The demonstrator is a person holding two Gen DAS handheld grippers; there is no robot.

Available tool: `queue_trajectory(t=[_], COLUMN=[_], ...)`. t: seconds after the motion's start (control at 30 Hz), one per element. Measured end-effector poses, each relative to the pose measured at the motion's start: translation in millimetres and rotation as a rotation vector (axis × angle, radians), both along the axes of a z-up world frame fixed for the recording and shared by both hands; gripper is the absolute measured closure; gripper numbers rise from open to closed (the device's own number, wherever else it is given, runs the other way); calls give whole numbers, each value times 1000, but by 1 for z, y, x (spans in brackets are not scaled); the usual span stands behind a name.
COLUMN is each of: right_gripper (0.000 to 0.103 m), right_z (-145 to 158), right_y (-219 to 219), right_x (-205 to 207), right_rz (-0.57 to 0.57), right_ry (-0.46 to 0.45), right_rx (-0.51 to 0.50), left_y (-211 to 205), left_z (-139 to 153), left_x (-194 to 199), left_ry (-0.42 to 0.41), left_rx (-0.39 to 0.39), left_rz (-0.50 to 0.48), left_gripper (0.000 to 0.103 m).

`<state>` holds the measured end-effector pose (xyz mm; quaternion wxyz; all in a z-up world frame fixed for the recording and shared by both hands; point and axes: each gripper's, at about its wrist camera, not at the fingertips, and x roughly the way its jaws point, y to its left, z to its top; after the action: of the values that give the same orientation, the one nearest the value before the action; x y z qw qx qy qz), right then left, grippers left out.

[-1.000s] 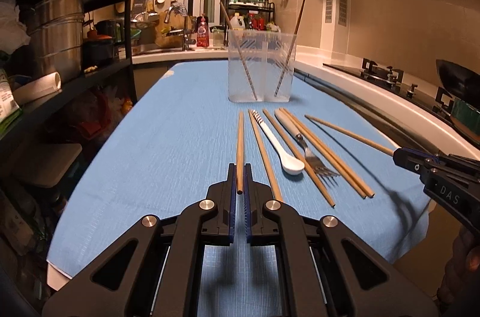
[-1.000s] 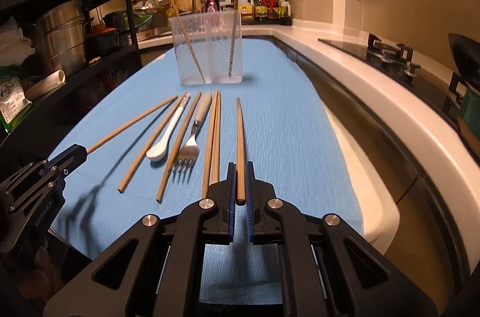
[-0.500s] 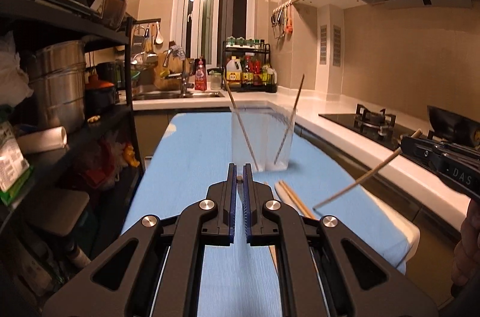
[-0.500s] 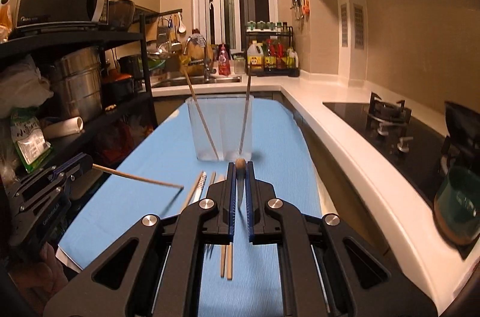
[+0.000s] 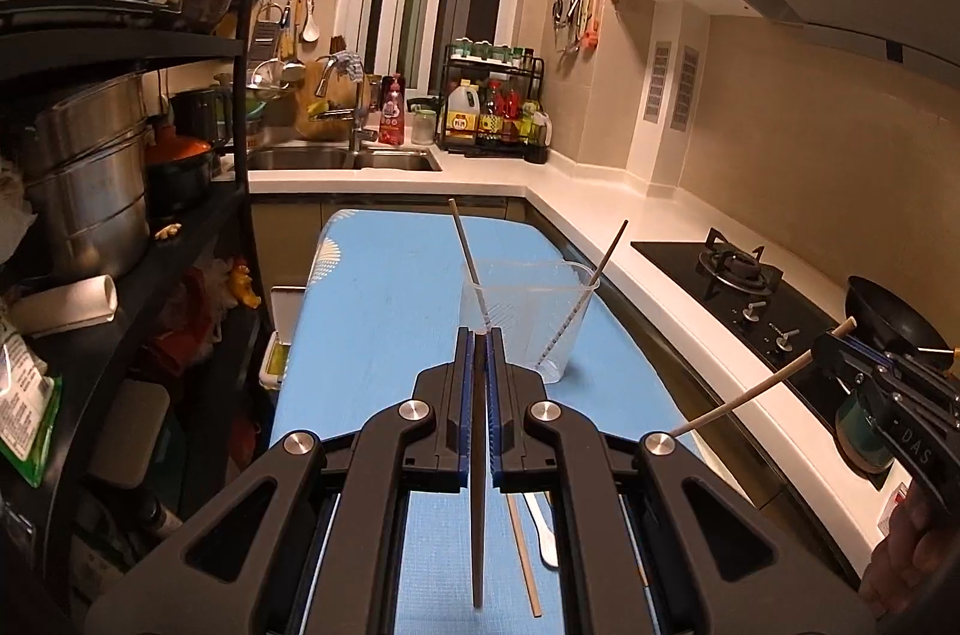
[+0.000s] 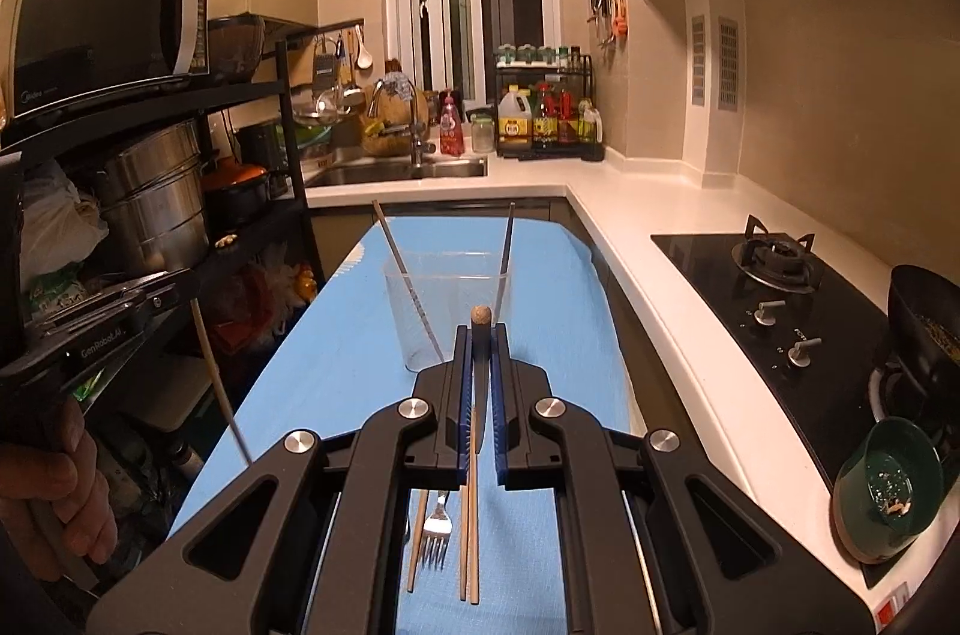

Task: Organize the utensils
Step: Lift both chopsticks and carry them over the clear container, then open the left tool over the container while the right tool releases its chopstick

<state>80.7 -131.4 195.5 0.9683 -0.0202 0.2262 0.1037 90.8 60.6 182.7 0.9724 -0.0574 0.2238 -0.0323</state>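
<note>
Above the blue table [image 5: 384, 311], each gripper [image 5: 478, 335] [image 6: 481, 335] is clamped on one chopstick [image 5: 478, 485] [image 6: 480, 335], held by its top end, likely for dropping into the clear cup [image 6: 447, 317]; fork [image 6: 437, 527] awaits.

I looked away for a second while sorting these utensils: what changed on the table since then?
Both grippers rose off the blue cloth, each lifting a chopstick it was already clamped on: the left gripper its chopstick, the right gripper its chopstick. Unchanged: the clear holder with two chopsticks, and the fork, spoon and other chopsticks on the cloth.
</note>
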Motion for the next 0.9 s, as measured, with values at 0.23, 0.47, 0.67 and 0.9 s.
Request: queue_trajectory(t=[0.23,0.47,0.67,0.9], right_gripper=[97,97,97,97], right_z=[17,42,81,102], right_y=[8,19,31,49], right_x=[19,46,81,129], right_rz=[29,35,48,40], right_ry=[64,73,38,8], right_rx=[-14,-52,-66,-123], left_y=[-2,-1,-4,-10], left_z=[7,30,67,106], left_x=[11,34,71,125], left_ry=[7,-1,-30,-89], left_rx=[1,10,44,50], left_rz=[-4,-15,-48,-80], left_gripper=[99,99,99,99])
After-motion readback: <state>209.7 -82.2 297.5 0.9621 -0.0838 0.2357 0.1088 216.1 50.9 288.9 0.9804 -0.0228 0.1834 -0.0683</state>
